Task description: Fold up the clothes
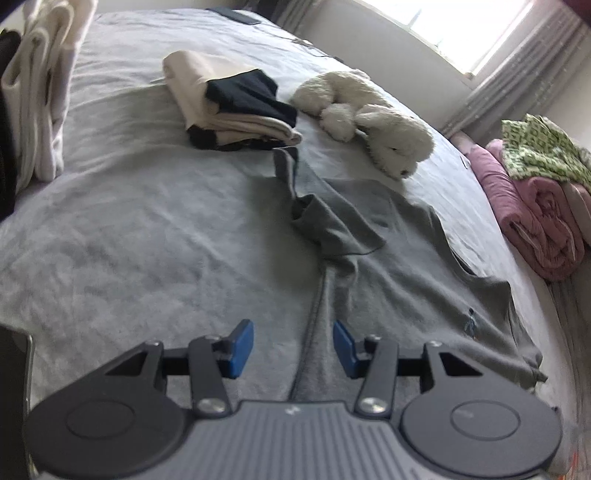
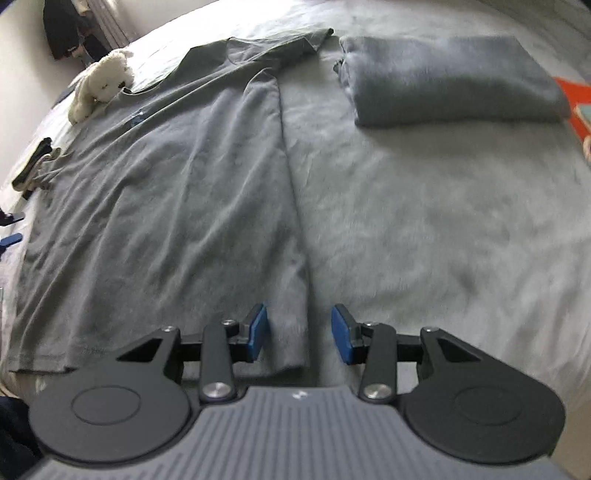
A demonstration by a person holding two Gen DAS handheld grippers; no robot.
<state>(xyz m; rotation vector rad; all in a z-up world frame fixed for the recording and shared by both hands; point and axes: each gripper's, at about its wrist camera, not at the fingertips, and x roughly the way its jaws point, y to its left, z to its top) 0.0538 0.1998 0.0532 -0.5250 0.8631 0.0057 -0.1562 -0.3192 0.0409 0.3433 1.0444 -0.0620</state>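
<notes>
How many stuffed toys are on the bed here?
1. A white plush dog lies on the bed by the grey t-shirt's collar, beside the folded stack. Others may be out of view.

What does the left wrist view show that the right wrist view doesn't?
Only the left wrist view: a folded cream-and-navy stack, pink bedding with a green patterned cloth, a window, and the left gripper, open over the shirt's edge. Only the right wrist view: a folded grey blanket and the right gripper, open at the shirt's hem corner. Both: the grey shirt, the plush dog, the bed.
</notes>
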